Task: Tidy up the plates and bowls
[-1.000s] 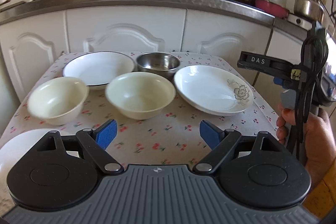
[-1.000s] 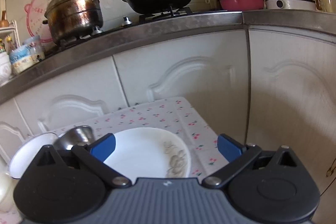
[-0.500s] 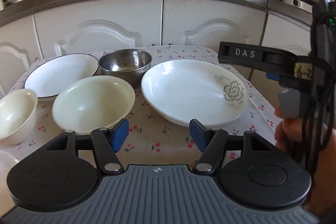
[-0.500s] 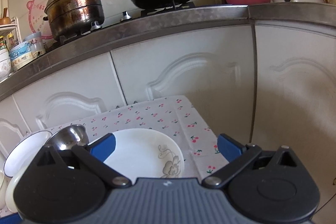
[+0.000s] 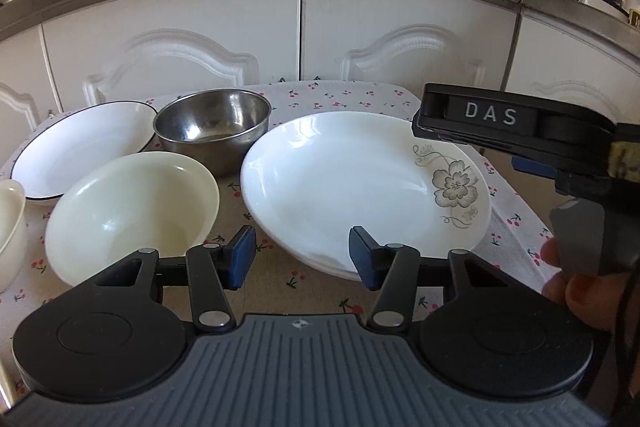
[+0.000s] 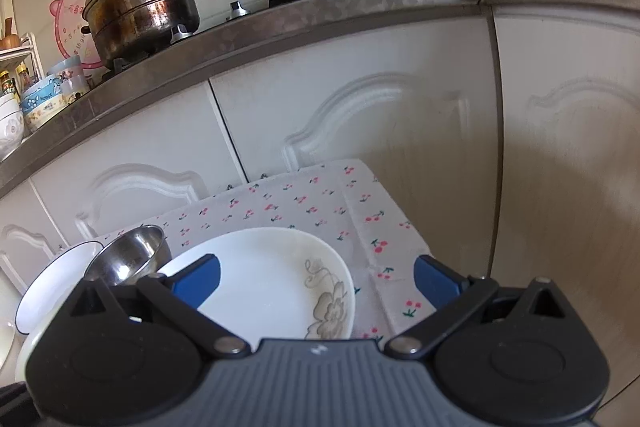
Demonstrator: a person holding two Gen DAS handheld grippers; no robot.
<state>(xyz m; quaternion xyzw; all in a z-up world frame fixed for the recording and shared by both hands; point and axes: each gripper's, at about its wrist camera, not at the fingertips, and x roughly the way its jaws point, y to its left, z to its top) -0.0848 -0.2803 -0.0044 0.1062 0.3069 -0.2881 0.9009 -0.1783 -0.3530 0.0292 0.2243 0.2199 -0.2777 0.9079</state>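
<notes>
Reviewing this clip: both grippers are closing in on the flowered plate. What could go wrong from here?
The left gripper, open, meets the flowered plate at its shallow near rim, so a pinch might slip. The plate nearly touches the steel bowl and cream bowl; tilting it could knock them. The right gripper, open above, may collide with the left.

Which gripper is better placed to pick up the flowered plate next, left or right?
Probably the left. The left gripper is open and low at the near rim of the flowered plate. The right gripper is also open, but it hangs higher, above the plate's flowered side.
</notes>
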